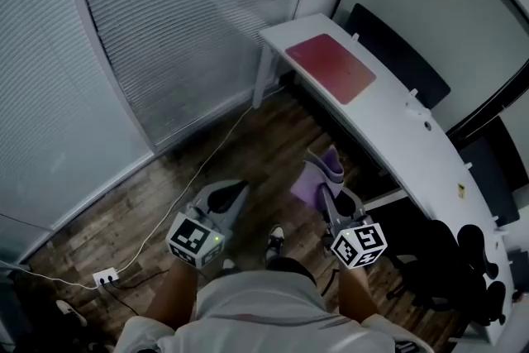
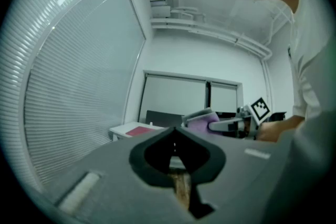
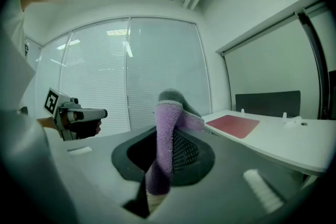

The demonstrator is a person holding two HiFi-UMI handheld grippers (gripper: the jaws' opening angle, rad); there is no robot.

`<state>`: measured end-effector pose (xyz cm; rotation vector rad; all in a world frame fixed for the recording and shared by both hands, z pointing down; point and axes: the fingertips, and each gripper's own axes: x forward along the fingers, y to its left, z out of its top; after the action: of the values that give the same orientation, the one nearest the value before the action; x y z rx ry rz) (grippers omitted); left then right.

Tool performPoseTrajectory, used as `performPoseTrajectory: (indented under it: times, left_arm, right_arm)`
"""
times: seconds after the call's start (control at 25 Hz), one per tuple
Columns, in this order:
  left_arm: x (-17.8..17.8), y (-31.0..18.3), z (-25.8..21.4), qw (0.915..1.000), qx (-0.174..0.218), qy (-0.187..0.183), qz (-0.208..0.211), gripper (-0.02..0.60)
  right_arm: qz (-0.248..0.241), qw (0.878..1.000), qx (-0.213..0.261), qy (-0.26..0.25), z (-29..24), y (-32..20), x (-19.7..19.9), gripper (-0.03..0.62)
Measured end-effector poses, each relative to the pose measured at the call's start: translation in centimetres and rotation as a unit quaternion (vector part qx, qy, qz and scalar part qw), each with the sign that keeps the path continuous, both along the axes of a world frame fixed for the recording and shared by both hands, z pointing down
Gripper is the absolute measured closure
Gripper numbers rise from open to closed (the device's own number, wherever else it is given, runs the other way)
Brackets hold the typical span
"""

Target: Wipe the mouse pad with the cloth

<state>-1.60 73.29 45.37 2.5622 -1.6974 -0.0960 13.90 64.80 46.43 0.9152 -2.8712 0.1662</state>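
A red mouse pad (image 1: 331,67) lies flat near the far end of the long white desk (image 1: 388,136); it also shows in the right gripper view as a red mouse pad (image 3: 233,126) and, small, in the left gripper view (image 2: 138,130). A purple cloth (image 1: 318,175) hangs pinched in my right gripper (image 1: 331,178), well short of the pad and off the desk's near side. The purple cloth (image 3: 167,144) drapes between the jaws. My left gripper (image 1: 232,193) is shut with nothing in it, held over the floor to the left.
A wall of white blinds (image 1: 173,21) runs along the left. A white cable and power strip (image 1: 105,277) lie on the wooden floor (image 1: 248,153). Dark partition panels (image 1: 397,54) stand behind the desk. A black office chair (image 1: 450,260) sits at the right.
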Motion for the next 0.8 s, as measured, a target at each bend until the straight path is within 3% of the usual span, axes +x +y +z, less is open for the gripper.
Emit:
performPoseTrajectory:
  times: [0.16, 0.44, 0.8]
  left_arm:
    - [0.0, -2.8, -0.4, 0.9999, -0.009, -0.004, -0.006, 0.579]
    - [0.5, -11.9, -1.4, 0.9995, -0.013, -0.026, -0.008, 0.579]
    - [4.7, -24.2, -3.2, 0.9993, -0.012, -0.034, -0.006, 0.579]
  right_arm:
    - [-0.001, 1.0, -0.015, -0.007, 0.9, -3.1, 0.1, 0.545]
    - [0.009, 0.999, -0.03, -0.032, 0.5, -12.9, 0.6, 0.545]
    - [0.046, 0.996, -0.047, -0.052, 0.1, -25.8, 6.3, 0.545]
